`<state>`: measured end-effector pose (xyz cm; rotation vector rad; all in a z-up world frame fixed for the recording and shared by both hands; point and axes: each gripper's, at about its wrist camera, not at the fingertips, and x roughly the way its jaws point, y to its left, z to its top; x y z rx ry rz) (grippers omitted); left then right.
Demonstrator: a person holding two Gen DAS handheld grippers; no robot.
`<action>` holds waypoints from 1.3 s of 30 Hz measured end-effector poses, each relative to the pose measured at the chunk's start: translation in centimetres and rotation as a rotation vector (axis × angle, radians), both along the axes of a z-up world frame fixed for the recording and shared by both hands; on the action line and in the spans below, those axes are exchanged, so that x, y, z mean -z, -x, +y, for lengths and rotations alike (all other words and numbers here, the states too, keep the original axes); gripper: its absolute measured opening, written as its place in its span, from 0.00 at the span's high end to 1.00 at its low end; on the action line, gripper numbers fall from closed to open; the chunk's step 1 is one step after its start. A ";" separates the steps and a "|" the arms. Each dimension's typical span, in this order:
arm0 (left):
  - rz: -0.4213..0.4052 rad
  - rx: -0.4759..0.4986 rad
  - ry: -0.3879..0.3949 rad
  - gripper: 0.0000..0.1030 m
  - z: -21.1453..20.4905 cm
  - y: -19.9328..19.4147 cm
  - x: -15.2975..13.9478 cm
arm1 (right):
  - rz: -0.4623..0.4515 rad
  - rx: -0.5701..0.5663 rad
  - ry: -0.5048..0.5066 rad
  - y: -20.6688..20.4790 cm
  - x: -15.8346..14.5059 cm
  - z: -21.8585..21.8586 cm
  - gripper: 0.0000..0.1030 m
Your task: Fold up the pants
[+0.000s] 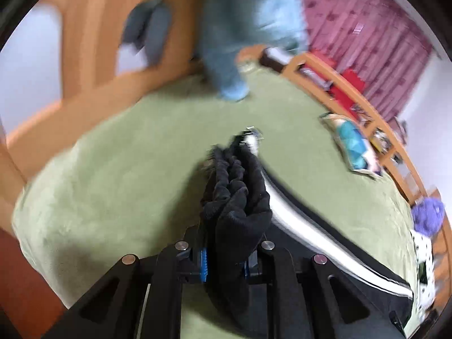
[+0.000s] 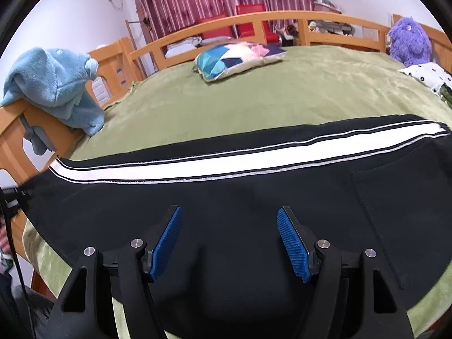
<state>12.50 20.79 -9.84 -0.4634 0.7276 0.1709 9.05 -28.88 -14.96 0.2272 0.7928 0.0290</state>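
Green bed cover (image 2: pixel 282 99) lies bare btwn the black pants (image 2: pixel 254 197) near the front edge and the wooden rail (image 2: pixel 226 25) at the far side; wide room there. Obstacles on it: patchwork pillow (image 2: pixel 237 59) near the far rail, purple plush toy (image 2: pixel 408 41) and spotted pillow (image 2: pixel 429 76) at the right end, blue fleece (image 2: pixel 56 84) draped over the left footboard (image 2: pixel 17 130). Rails close off far, left and right sides.

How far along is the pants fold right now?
Done: the pants lie flat along the green blanket. In hand: the left gripper is shut on bunched black fabric at one end. Left: no fold shows yet; the right gripper hovers open over the pants.
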 end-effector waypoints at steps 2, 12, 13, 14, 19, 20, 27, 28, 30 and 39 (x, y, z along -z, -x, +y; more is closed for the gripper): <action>-0.028 0.048 -0.055 0.84 -3.2 0.1 -2.6 | -0.006 0.017 0.000 0.8 -0.4 -1.3 0.32; -0.057 0.486 -0.212 0.85 -28.7 0.2 -7.8 | -0.071 0.174 -0.041 6.4 -1.7 -9.3 0.32; -0.048 0.519 -0.220 0.85 -30.6 0.3 -7.3 | -0.071 0.201 -0.043 7.1 -1.6 -10.4 0.32; -0.032 0.567 -0.232 0.85 -33.4 0.4 -6.4 | -0.071 0.220 -0.048 7.5 -1.5 -11.2 0.32; 0.079 0.731 -0.241 0.75 -41.6 1.1 -1.8 | -0.053 0.271 -0.158 9.2 -0.5 -14.7 0.32; 0.101 0.749 -0.233 0.71 -42.1 1.7 -1.3 | -0.053 0.269 -0.166 9.4 -0.5 -14.9 0.32; 0.131 0.770 -0.106 0.49 -38.7 2.4 -0.4 | -0.066 0.219 -0.155 8.6 -0.8 -13.5 0.32; 0.098 0.754 -0.083 0.45 -37.1 2.7 -1.0 | -0.061 0.202 -0.158 8.3 -0.7 -13.0 0.32; 0.058 0.726 -0.061 0.36 -34.6 2.9 -1.5 | -0.055 0.161 -0.165 7.7 -0.7 -11.9 0.32; 0.082 0.472 -0.130 0.36 -24.1 1.0 -0.1 | -0.015 0.008 -0.168 3.9 -0.1 -4.9 0.32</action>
